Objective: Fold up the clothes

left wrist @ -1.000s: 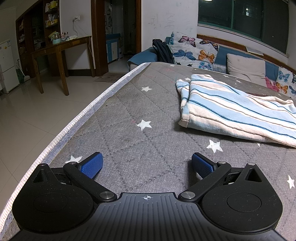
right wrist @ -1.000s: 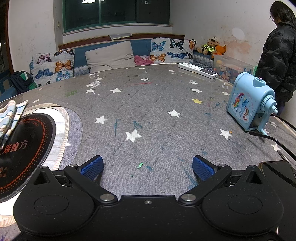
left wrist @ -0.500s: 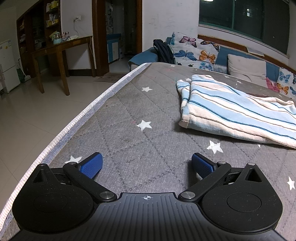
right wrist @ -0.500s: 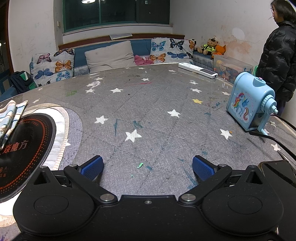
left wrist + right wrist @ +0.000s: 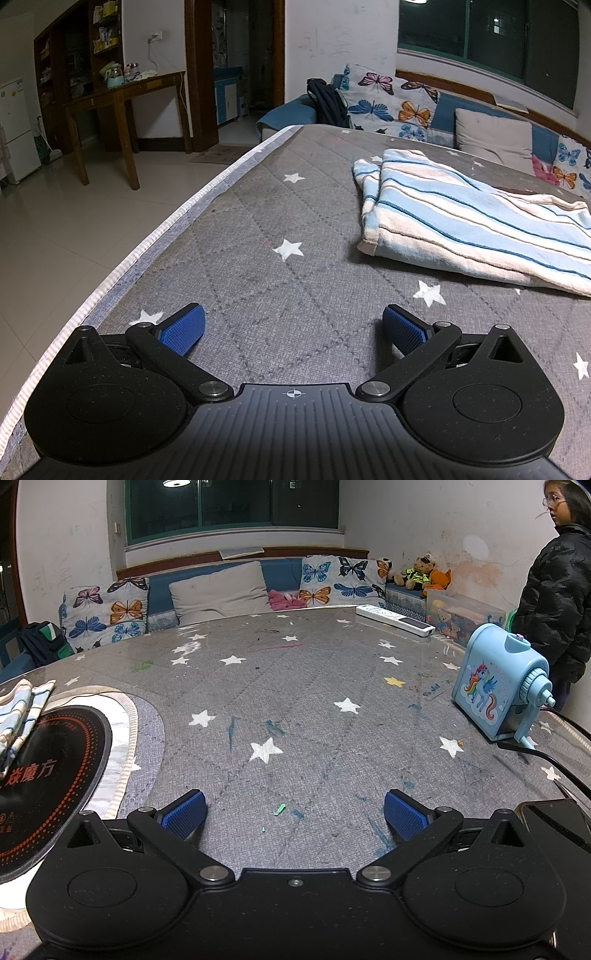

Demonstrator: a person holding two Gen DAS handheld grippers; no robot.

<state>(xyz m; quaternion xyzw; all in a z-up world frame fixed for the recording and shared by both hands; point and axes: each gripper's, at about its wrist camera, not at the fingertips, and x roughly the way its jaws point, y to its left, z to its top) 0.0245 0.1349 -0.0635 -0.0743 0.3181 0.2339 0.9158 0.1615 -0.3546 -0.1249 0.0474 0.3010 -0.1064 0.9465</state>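
Observation:
A folded blue-and-white striped cloth (image 5: 461, 218) lies on the grey star-patterned table cover (image 5: 295, 206), ahead and to the right of my left gripper (image 5: 291, 326). That gripper is open and empty, low over the table near its left edge. My right gripper (image 5: 295, 810) is open and empty over the middle of the table (image 5: 295, 701). An edge of the striped cloth (image 5: 18, 716) shows at the far left of the right wrist view.
A black round induction plate (image 5: 48, 771) sits left of my right gripper. A blue unicorn pencil sharpener (image 5: 498, 686), a cable (image 5: 554, 764) and a phone (image 5: 554, 819) are on the right. A person in a black jacket (image 5: 557, 602) stands at the right. A power strip (image 5: 395, 620) lies at the back.

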